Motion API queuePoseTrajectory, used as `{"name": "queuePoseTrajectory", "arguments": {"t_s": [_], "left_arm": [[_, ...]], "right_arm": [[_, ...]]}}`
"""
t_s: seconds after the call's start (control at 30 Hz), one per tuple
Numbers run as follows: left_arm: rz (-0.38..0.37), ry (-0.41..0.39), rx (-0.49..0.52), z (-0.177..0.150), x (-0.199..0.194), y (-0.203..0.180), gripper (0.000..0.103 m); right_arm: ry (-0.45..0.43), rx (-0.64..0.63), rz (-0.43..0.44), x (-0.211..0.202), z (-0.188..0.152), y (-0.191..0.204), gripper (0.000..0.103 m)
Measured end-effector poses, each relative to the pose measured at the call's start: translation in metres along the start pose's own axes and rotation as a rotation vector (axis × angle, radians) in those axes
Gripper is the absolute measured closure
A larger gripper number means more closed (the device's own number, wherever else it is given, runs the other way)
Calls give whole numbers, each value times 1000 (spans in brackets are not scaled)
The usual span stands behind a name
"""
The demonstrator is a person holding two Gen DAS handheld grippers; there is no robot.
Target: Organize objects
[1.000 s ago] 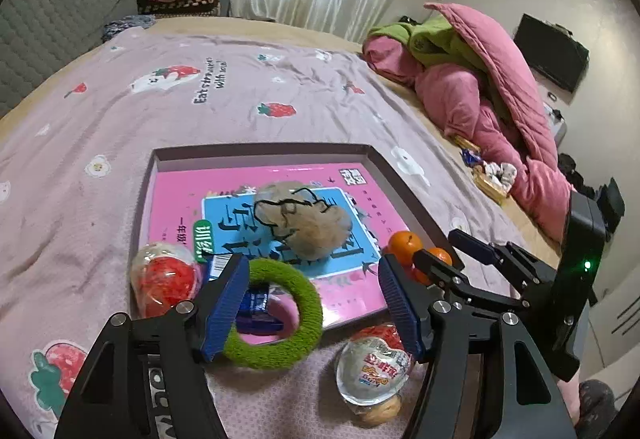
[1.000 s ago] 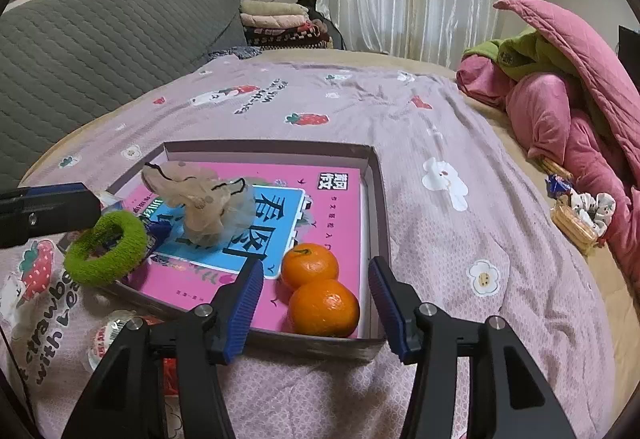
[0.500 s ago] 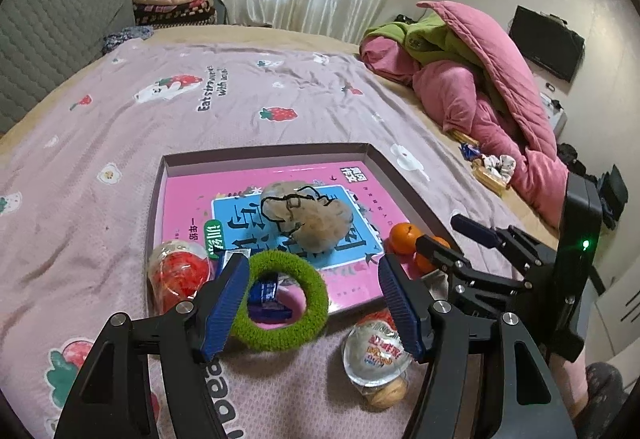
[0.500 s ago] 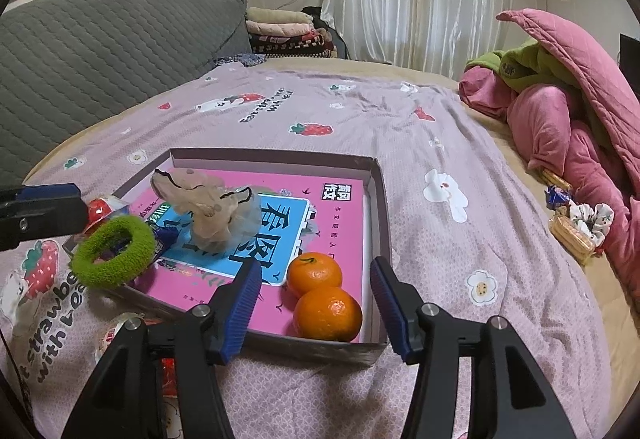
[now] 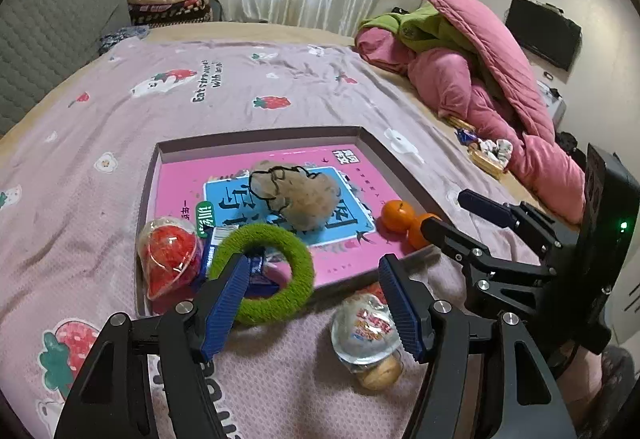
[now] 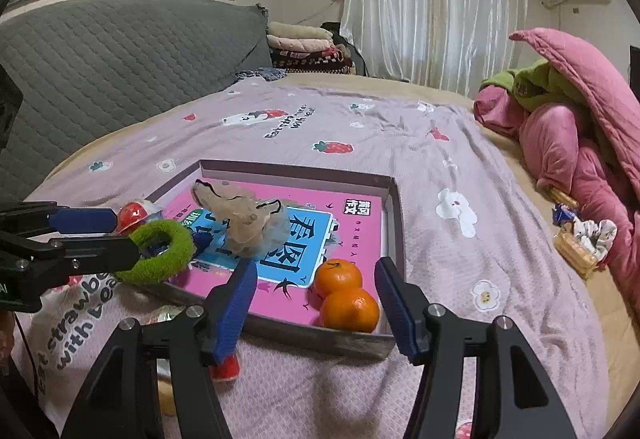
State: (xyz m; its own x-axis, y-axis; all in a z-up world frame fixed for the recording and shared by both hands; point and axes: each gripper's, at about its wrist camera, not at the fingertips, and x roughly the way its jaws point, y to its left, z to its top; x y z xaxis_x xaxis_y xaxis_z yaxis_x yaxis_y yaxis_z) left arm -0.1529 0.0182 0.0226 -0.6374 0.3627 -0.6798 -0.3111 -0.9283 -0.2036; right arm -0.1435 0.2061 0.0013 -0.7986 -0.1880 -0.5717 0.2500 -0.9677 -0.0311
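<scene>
left gripper (image 5: pixel 312 297): jaws wide, released, empty, above green ring (image 5: pixel 262 273)
right gripper (image 6: pixel 316 303): jaws just widening, empty, over oranges (image 6: pixel 346 295)

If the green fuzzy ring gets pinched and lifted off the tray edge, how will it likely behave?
The green fuzzy ring looks plush, so it would probably squash under the pads and feel light. It leans on the tray rim, so it may slide when nudged. Its fuzzy surface probably makes slipping unlikely.

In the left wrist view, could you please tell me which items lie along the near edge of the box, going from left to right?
Red snack in a clear wrapper → green fuzzy ring → two oranges, at the box's right corner.
</scene>
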Motion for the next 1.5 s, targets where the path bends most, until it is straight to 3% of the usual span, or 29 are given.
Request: {"name": "queuePoseTrajectory", "arguments": {"t_s": [0.6, 1.5], "left_arm": [[54, 16, 90, -26, -2, -20, 34], [6, 90, 114, -52, 1, -25, 34]], "right_arm": [[12, -86, 18, -18, -17, 5, 42], [104, -175, 126, -24, -56, 30, 42]]}}
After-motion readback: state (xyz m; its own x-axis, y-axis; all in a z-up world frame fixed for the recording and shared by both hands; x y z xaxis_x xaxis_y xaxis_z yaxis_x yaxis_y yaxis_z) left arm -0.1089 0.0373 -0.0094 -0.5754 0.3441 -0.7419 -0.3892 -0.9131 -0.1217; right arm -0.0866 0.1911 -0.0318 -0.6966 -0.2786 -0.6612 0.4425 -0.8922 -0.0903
